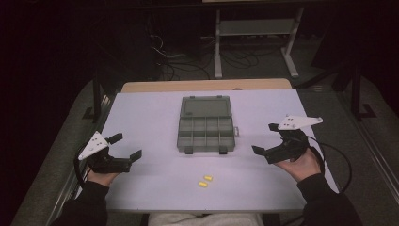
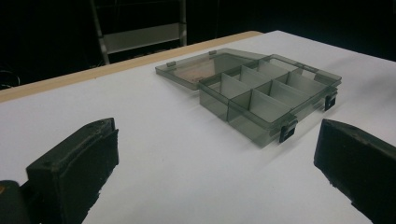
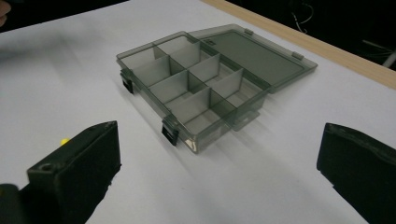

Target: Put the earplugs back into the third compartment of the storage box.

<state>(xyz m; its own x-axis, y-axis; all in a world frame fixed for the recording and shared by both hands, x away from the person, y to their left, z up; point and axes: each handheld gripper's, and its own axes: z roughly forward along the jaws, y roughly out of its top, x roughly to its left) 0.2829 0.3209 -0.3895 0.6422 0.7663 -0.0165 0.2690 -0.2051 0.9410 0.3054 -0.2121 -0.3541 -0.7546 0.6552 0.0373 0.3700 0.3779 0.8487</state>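
Both tools gape, holding nothing: left tool (image 1: 128, 146) and right tool (image 1: 264, 140) flank the open box (image 1: 206, 129) mid-worktop (image 1: 141, 117). Two yellow plugs (image 1: 205, 180) lie nearer the person, between them, roughly midway

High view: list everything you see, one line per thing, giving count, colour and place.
compartment box: one, smoky grey clear plastic, table centre, lid folded open and flat on the far side
yellow pieces: two, yellow, near edge in front of the box
table: one, white top with a wooden strip at the far edge
shelf frame: one, pale grey, on the floor beyond the table
left hand-held gripper: one, black, left of the box, jaws open
right hand-held gripper: one, black, right of the box, jaws open
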